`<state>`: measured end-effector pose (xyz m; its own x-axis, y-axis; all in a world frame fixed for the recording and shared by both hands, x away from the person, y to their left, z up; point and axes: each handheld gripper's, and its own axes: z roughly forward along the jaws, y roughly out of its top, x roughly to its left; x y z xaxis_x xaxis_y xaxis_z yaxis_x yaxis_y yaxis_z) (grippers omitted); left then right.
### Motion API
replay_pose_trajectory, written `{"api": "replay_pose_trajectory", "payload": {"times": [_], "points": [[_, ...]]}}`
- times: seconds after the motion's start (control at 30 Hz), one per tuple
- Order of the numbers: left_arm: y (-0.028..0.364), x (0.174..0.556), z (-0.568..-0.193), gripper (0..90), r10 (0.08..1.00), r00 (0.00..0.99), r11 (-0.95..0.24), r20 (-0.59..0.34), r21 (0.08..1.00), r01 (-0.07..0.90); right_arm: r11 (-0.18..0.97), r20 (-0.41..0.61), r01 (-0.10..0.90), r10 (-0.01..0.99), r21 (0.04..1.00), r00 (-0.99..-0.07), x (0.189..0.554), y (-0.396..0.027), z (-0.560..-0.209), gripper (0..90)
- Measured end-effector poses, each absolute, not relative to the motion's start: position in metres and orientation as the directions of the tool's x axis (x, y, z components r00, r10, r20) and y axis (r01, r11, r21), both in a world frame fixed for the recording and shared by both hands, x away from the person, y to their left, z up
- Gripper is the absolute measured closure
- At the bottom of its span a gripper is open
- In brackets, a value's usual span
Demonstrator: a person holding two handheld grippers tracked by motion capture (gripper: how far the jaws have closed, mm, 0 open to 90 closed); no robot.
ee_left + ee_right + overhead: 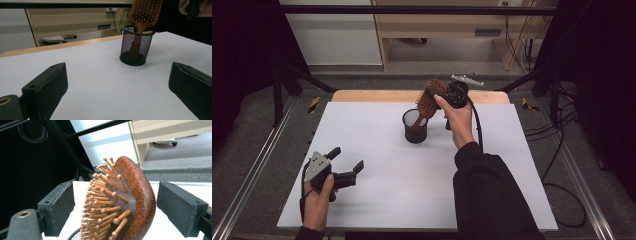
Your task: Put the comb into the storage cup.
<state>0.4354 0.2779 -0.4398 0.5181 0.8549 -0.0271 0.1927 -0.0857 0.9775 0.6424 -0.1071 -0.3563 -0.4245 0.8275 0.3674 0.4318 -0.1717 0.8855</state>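
From the high view, a brown wooden hairbrush with peg bristles point(428, 102) stands with its handle down inside a small black wire mesh cup point(415, 127). The cup sits on the white table top point(412, 190), near the far edge. The brush head leans out over the rim. The right gripper point(443, 95) is up beside the brush head, held by the person's right hand point(459, 122) in a black sleeve. The left gripper point(346, 160) rests low near the front left of the table, well apart from the cup, and its jaws are spread wide with nothing between them.

In the left gripper view, the two black jaws stand far apart over bare table. The mesh cup point(136, 46) is farther off, with the brush handle point(136, 45) showing through the wire and the brush head point(146, 11) poking out the top.

In the right gripper view, the brush head point(125, 202) sits between the two black jaws. There is a gap on each side, so the pads do not press on it. The jaws are apart.
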Motion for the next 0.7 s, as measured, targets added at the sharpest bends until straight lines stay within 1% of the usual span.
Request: {"api": "replay_pose_trajectory", "payload": {"times": [0.2, 0.47, 0.7], "points": [[0.278, 0.4355, -0.4398, 2.6, 0.856, 0.517, -0.085, -0.028, 0.977, 0.194, -0.157, 0.351, 0.425, 0.832, 0.892, -0.429, 0.6392, -0.1082, -0.3526, 13.9], [0.2781, 0.4354, -0.4398, 2.6, 0.856, 0.516, -0.086, -0.027, 0.977, 0.194, -0.158, 0.345, 0.413, 0.834, 0.897, -0.431, 0.6355, -0.1097, -0.3478, 9.7], [0.2784, 0.4354, -0.4397, 2.6, 0.857, 0.515, -0.086, -0.027, 0.977, 0.194, -0.14, 0.32, 0.403, 0.847, 0.905, -0.424, 0.634, -0.1121, -0.346, 8.5]]}}
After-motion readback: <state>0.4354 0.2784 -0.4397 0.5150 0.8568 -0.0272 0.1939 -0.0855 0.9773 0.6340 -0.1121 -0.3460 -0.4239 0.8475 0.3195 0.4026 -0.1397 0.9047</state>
